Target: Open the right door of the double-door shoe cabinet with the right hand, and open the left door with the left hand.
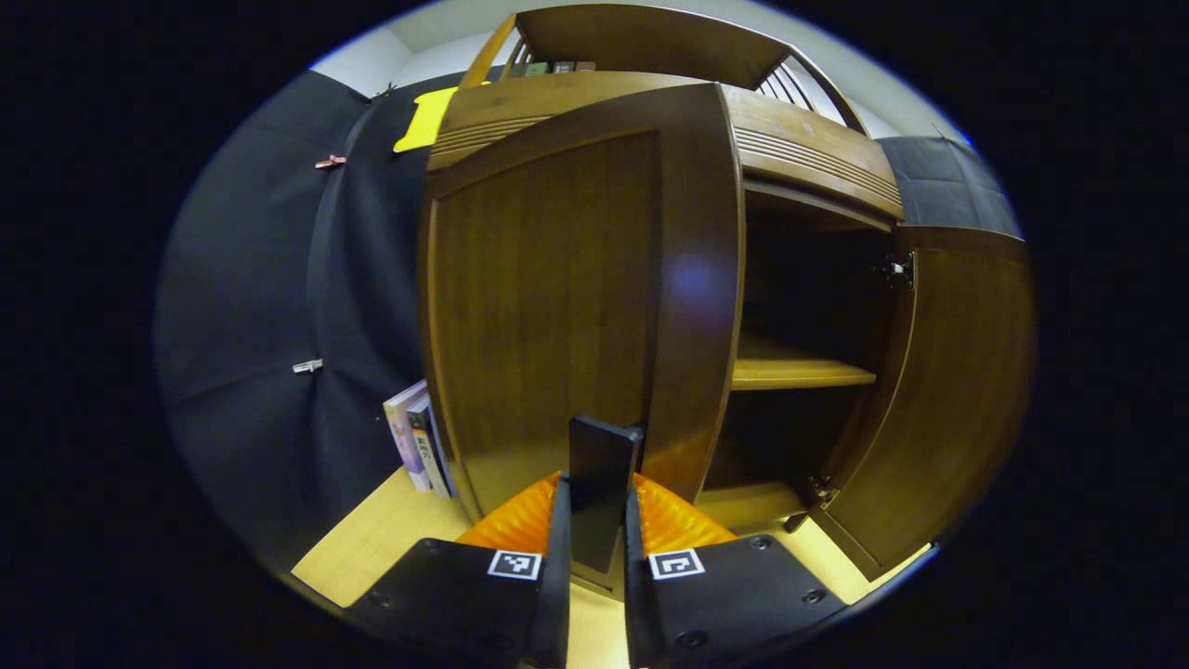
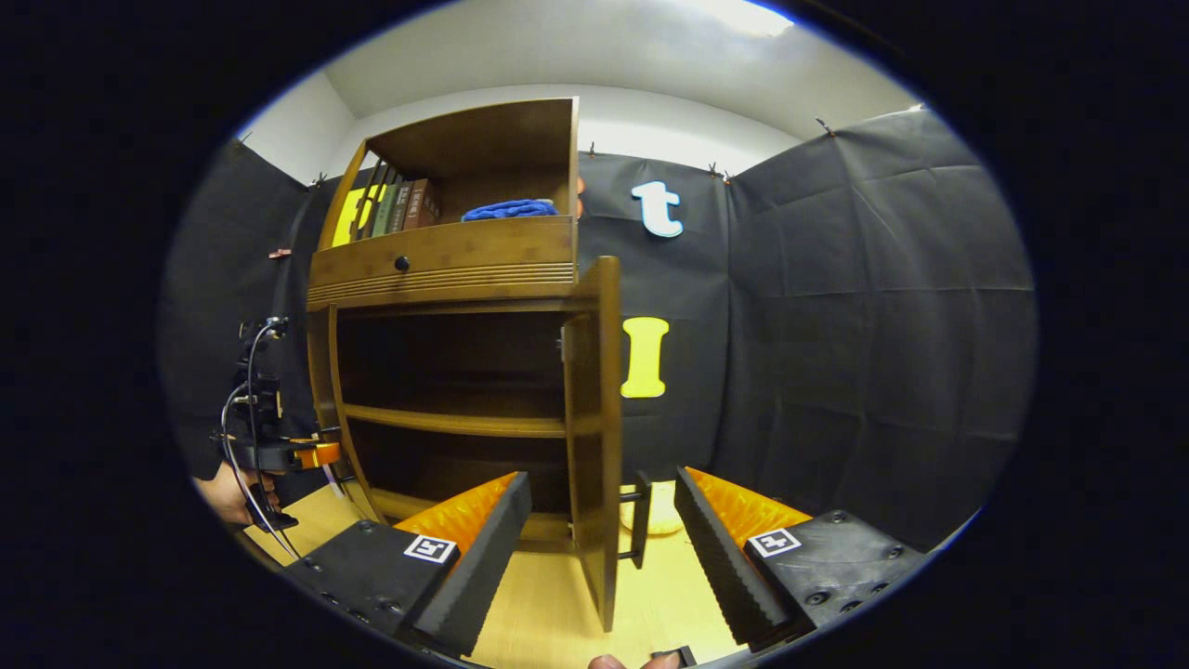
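Note:
The brown wooden shoe cabinet (image 1: pixel 808 158) fills the left gripper view. Its left door (image 1: pixel 548 307) is swung out toward me, and my left gripper (image 1: pixel 599 497) is shut on that door's dark upright handle (image 1: pixel 604 455). The right door (image 1: pixel 947 390) stands wide open, showing an inner shelf (image 1: pixel 799 373). In the right gripper view the right door (image 2: pixel 599 418) is edge-on, straight ahead between the fingers of my open right gripper (image 2: pixel 602 483), which holds nothing. That door's handle (image 2: pixel 641 516) is on its far side. The left gripper (image 2: pixel 279 455), held by a hand, is at the cabinet's left edge.
Books (image 1: pixel 418 446) lean against the cabinet's left side on the pale wooden floor (image 1: pixel 372 539). Above the doors is a drawer with a knob (image 2: pixel 401 263), then an open shelf with books (image 2: pixel 399 206) and a blue cloth (image 2: pixel 509 210). Black cloth walls surround the booth.

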`<state>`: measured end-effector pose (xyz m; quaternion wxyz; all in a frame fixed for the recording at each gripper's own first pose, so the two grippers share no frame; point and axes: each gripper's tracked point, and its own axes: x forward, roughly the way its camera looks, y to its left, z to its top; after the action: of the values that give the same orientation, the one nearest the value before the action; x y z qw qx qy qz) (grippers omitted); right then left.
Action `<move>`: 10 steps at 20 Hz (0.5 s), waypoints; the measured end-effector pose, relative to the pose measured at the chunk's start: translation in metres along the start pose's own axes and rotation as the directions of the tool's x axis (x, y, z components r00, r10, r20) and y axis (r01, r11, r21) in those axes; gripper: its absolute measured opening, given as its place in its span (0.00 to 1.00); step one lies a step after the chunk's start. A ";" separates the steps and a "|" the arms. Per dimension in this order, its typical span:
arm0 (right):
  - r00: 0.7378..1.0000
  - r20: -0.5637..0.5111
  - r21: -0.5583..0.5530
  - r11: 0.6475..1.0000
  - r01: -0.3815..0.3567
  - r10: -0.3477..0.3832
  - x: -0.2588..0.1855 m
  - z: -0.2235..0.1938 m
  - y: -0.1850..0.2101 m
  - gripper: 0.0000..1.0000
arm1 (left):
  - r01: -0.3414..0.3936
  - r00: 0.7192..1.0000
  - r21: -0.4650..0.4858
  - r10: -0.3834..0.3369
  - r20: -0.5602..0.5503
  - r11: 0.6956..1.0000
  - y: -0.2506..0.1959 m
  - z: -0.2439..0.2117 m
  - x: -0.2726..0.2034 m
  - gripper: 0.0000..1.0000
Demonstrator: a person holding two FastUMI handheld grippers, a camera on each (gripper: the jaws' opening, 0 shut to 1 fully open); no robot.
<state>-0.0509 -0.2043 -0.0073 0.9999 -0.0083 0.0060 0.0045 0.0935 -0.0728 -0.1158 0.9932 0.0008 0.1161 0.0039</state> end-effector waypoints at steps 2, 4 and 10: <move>1.000 -0.002 -0.009 1.000 -0.030 0.030 0.003 0.001 0.017 0.98 | -0.001 1.000 -0.005 0.001 0.006 1.000 0.015 -0.002 -0.014 0.27; 0.998 -0.006 -0.015 0.998 -0.059 0.059 0.008 0.001 0.035 0.98 | -0.013 1.000 -0.014 0.014 0.014 1.000 0.031 -0.005 -0.028 0.26; 0.992 -0.019 0.008 0.992 -0.127 0.127 0.017 0.000 0.084 0.98 | -0.060 0.998 -0.039 0.061 0.028 0.997 0.079 -0.012 -0.057 0.18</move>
<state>-0.0347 -0.1197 -0.0092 0.9975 -0.0044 0.0163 0.0680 0.0349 0.0062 -0.1142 0.9941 -0.0147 0.1015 0.0363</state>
